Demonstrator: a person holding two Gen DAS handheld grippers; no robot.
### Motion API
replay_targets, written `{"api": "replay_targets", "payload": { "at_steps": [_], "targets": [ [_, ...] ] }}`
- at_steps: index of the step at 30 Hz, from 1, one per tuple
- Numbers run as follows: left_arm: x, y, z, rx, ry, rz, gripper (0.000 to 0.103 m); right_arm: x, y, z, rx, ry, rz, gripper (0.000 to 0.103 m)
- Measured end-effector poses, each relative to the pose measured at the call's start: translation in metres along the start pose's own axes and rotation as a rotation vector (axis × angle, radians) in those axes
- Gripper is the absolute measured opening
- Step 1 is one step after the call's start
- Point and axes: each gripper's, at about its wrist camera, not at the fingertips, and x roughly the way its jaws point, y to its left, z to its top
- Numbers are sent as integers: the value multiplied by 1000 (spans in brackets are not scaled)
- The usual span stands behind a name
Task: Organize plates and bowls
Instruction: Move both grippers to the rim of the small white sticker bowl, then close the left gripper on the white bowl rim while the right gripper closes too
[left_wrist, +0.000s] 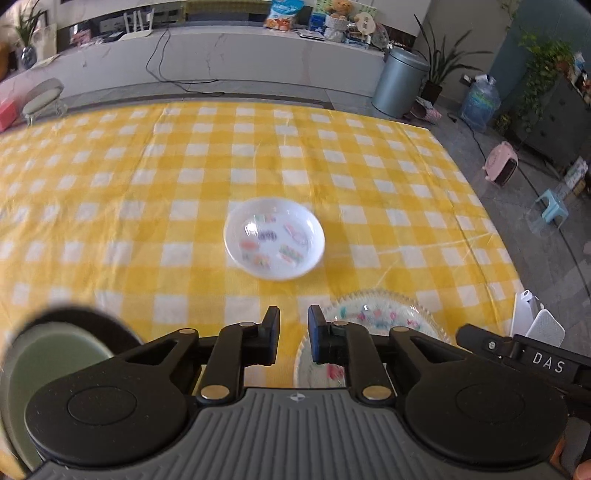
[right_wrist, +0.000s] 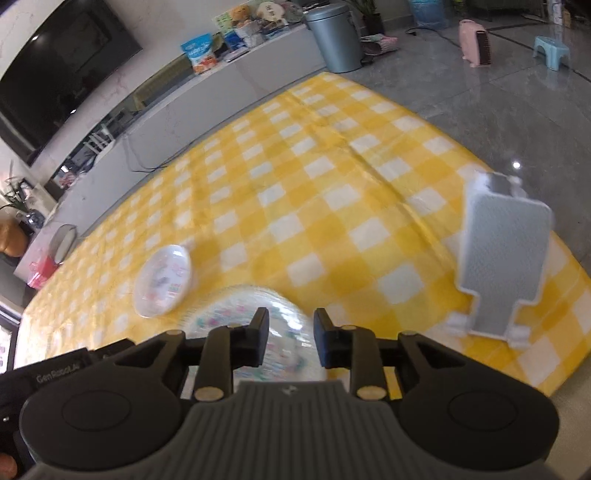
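On the worktop, a yellow-checked cloth (left_wrist: 147, 177) covers the surface; beyond it stands a grey bin (left_wrist: 397, 83). A small white patterned dish (left_wrist: 274, 238) lies mid-cloth, just beyond a scalloped plate (left_wrist: 384, 314). Left gripper (left_wrist: 293, 338) and right gripper (right_wrist: 291, 338): jaws slightly apart, empty.

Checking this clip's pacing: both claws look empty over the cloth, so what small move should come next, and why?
Probably send the left claw forward and down to the small bowl. It sits alone on the cloth, straight ahead of that claw, whose jaws stand apart with nothing between them. The right claw hangs, also empty, over the ruffled plate, and the rack holds nothing visible.
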Motion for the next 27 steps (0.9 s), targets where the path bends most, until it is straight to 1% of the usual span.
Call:
{"api": "replay_targets", "payload": {
  "at_steps": [3, 5, 9, 11, 13, 15, 18, 22, 25, 27],
  "targets": [
    [-6, 7, 21, 30, 0, 0, 22, 2, 23, 10, -38, 5, 36, 29],
    [-9, 13, 35, 42, 3, -4, 23, 5, 40, 17, -70, 4, 52, 32],
    [-7, 28, 62, 68, 29, -29, 30, 20, 69, 29, -107, 22, 85, 33],
    [-4, 36, 73, 73, 38, -48, 31, 30, 81, 34, -111, 37, 99, 33],
    [2, 42, 82, 86, 36, -61, 36, 40, 90, 39, -97, 51, 125, 35],
    [10, 47, 89, 105, 37, -63, 40, 50, 98, 43, -94, 54, 129, 36],
    [25, 54, 95, 126, 51, -75, 42, 66, 104, 48, -79, 59, 135, 37],
    [50, 65, 98, 121, 71, -80, 42, 88, 105, 49, -62, 62, 130, 37],
    [68, 73, 100, 109, 110, -100, 42, 100, 102, 48, -58, 69, 133, 36],
    [80, 75, 101, 106, 141, -117, 42, 107, 101, 47, -64, 72, 129, 34]
  ]
}}
